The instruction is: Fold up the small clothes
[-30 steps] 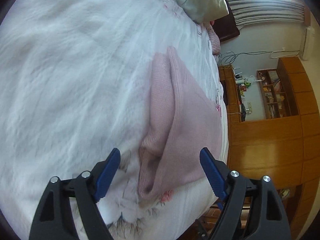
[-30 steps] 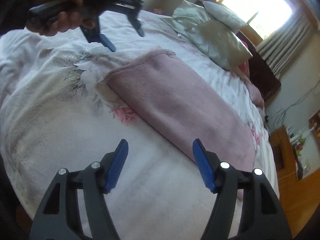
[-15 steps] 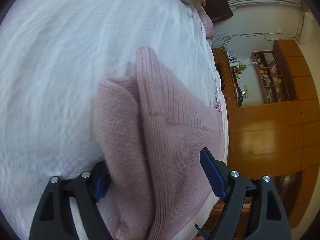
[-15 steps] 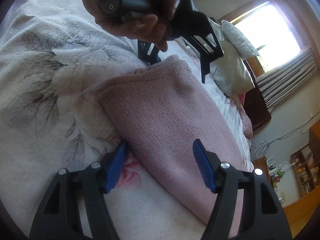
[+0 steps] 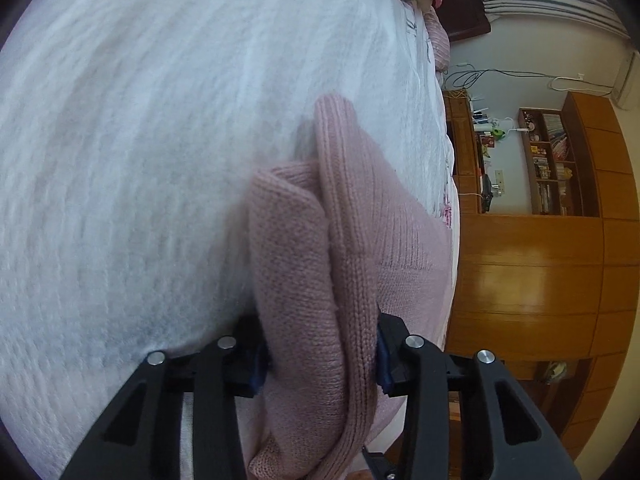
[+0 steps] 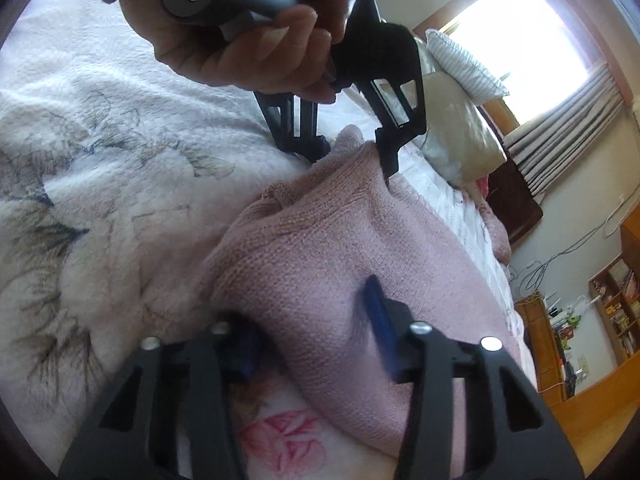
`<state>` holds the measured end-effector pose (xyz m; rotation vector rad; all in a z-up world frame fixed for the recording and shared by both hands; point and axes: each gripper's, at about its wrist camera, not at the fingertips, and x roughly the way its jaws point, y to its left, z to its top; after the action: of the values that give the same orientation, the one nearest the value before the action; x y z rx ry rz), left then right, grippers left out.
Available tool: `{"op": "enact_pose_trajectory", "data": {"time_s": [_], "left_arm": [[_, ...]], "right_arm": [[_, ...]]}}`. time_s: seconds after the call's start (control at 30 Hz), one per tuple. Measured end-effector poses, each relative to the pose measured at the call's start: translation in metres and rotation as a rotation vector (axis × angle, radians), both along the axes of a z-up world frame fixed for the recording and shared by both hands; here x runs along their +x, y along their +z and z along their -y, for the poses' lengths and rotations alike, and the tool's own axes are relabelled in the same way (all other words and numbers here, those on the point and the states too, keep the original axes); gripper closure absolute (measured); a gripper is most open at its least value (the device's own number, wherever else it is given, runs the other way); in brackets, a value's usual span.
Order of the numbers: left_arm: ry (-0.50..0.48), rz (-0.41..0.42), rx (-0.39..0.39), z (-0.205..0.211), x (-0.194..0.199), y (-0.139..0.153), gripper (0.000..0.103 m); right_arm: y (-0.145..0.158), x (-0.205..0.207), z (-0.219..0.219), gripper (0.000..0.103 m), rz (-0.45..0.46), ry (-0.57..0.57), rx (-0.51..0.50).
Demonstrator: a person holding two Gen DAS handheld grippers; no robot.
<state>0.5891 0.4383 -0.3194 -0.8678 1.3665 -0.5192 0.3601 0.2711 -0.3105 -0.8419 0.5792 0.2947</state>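
A pink knit garment (image 5: 360, 240) lies folded on the white bedcover (image 5: 140, 160). My left gripper (image 5: 320, 364) is shut on its near folded edge, with thick layers bunched between the blue pads. In the right wrist view the same garment (image 6: 340, 248) rises in a hump. My right gripper (image 6: 312, 340) is shut on its near corner, one blue pad (image 6: 378, 320) pressing into the knit. The left gripper (image 6: 352, 156), held by a person's hand (image 6: 260, 40), pinches the far corner.
The flower-printed bedcover (image 6: 100, 140) spreads to the left. Pillows (image 6: 452, 136) lie at the head of the bed below a bright window (image 6: 532, 28). A wooden cabinet (image 5: 520, 280) and a bookshelf (image 5: 552, 168) stand past the bed's edge.
Both grippers came down onto the pink garment and closed on it. A second ago they hung open above it; now the near edge is pinched at two corners and bunched up.
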Motion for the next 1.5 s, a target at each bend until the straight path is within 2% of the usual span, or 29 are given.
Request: {"op": "enact_pose_trajectory", "data": {"time_s": [0.07,0.27,0.63,1.07,1.5], "left_arm": [[0.008,0.001,-0.002,0.000,-0.001,0.003,0.067],[0.015,0.019,-0.008,0.005,-0.004,0.019,0.074],[0.005,0.062,0.061,0.027,-0.005,0.077,0.076],[-0.014,0.097,0.154,0.075,-0.001,0.137,0.076],[-0.044,0.127,0.243,0.119,0.003,0.174,0.076]], "right_arm": [[0.006,0.003,0.002,0.079,-0.016,-0.014,0.043],[0.041,0.004,0.015,0.084,-0.034,-0.035,0.163],[0.085,-0.012,0.038,0.086,-0.021,-0.072,0.289],[0.135,-0.024,0.080,0.091,0.017,-0.112,0.407],[0.162,-0.025,0.123,0.092,0.025,-0.157,0.511]]}}
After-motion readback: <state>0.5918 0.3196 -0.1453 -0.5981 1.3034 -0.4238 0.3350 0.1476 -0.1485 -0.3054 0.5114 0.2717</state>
